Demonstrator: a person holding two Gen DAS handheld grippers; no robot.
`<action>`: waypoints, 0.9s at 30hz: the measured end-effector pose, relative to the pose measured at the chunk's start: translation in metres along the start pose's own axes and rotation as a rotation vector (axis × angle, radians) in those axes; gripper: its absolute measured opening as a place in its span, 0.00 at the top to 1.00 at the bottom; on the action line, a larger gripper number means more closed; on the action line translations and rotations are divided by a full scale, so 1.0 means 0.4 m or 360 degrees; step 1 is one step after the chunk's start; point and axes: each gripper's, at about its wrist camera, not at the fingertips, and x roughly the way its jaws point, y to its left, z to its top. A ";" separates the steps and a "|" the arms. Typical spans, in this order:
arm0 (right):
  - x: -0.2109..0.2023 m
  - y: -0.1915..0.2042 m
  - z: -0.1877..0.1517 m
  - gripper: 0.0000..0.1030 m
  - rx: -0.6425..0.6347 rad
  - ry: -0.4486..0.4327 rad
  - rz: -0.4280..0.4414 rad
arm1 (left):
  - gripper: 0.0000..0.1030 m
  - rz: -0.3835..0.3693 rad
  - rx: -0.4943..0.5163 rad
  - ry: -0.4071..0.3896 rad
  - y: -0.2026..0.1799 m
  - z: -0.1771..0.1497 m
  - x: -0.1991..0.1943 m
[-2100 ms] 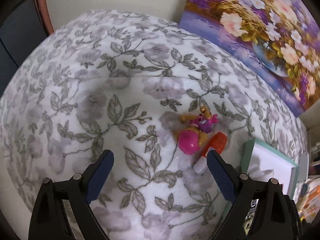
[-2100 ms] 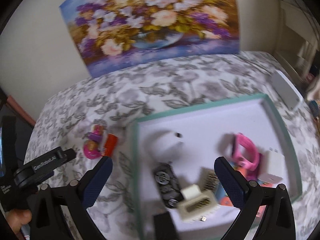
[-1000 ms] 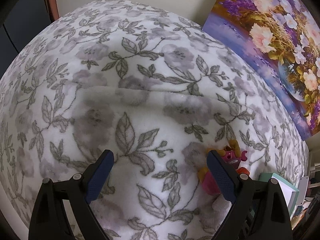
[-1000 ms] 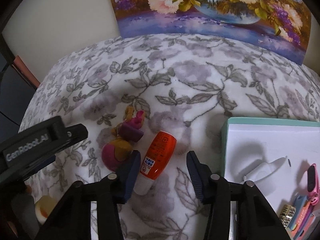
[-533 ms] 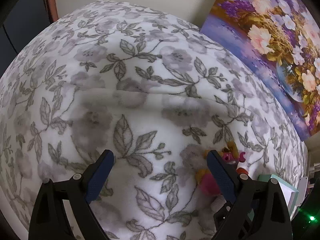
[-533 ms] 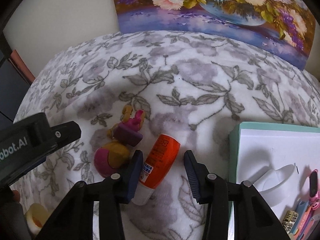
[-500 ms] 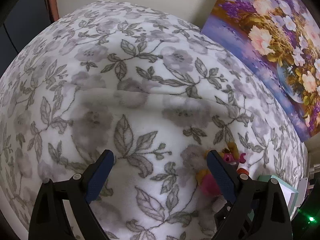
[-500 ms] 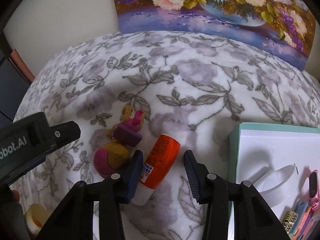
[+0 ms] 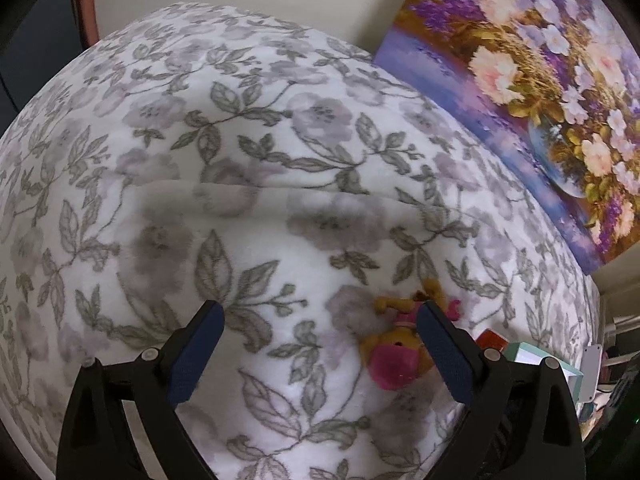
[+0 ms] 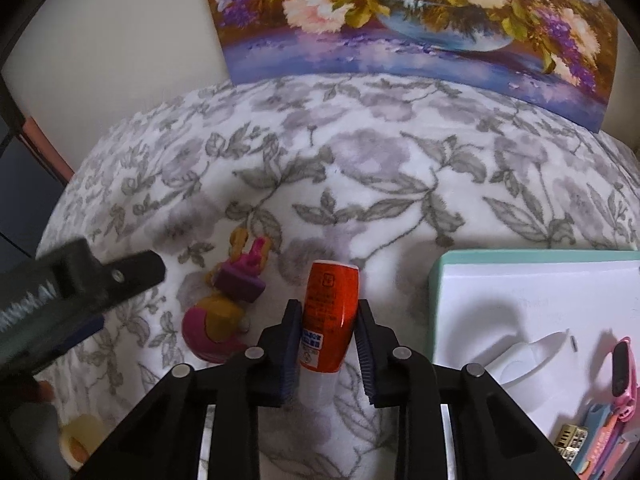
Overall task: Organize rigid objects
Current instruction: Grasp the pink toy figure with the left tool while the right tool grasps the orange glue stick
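An orange tube with a white cap (image 10: 329, 320) lies on the flowered blanket. It sits between the fingers of my right gripper (image 10: 328, 306), whose jaws are closing, and both pads touch its sides. Left of it lies a pink and yellow toy figure (image 10: 224, 312). The teal-rimmed white tray (image 10: 434, 280) is to the right. In the left wrist view my left gripper (image 9: 320, 354) hangs open over bare blanket, with the toy figure (image 9: 396, 364) just inside its right finger (image 9: 440, 356). The tube's orange end (image 9: 490, 340) and the tray corner (image 9: 532, 354) peek out behind that finger.
A flower painting (image 10: 400, 20) leans on the wall behind the blanket. The tray holds a white piece (image 10: 532, 356), a pink watch (image 10: 622, 364) and other small items. A tape roll (image 10: 78, 444) lies at lower left. The left gripper's body (image 10: 80, 280) reaches in from the left.
My right gripper's fingers have drawn in from either side until they meet the orange tube, which now lies straight between them. The left gripper has stayed open and barely shifted.
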 end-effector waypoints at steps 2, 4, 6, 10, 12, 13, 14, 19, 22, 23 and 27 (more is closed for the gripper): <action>-0.016 -0.011 0.009 0.73 0.0030 -0.0011 0.0022 | 0.06 -0.0017 0.0006 -0.0014 -0.006 0.000 -0.006; -0.033 -0.022 0.018 0.73 0.0059 -0.0023 0.0052 | 0.06 -0.0030 0.0028 -0.0027 -0.014 0.000 -0.011; -0.056 -0.035 0.027 0.74 0.0084 -0.0049 0.0067 | 0.06 -0.0047 0.0060 -0.0031 -0.026 -0.001 -0.011; -0.096 -0.066 0.040 0.79 0.0140 -0.0099 0.0088 | 0.06 -0.0069 0.0121 -0.0016 -0.054 -0.009 -0.001; -0.108 -0.076 0.042 0.79 0.0147 -0.0107 0.0080 | 0.06 -0.0072 0.0146 0.0004 -0.066 -0.015 0.009; -0.111 -0.082 0.043 0.79 0.0154 -0.0112 0.0084 | 0.06 -0.0071 0.0160 0.0017 -0.072 -0.019 0.015; -0.112 -0.087 0.042 0.79 0.0163 -0.0112 0.0094 | 0.06 -0.0070 0.0170 0.0023 -0.075 -0.022 0.018; -0.112 -0.100 0.040 0.79 0.0200 -0.0115 0.0131 | 0.07 -0.0079 0.0221 0.0046 -0.094 -0.030 0.028; -0.125 -0.104 0.045 0.79 0.0207 -0.0142 0.0138 | 0.18 -0.0077 0.0254 0.0059 -0.105 -0.037 0.036; -0.131 -0.106 0.047 0.79 0.0212 -0.0152 0.0136 | 0.20 -0.0074 0.0269 0.0068 -0.110 -0.040 0.041; -0.134 -0.118 0.048 0.79 0.0236 -0.0152 0.0133 | 0.25 -0.0076 0.0312 0.0102 -0.125 -0.056 0.060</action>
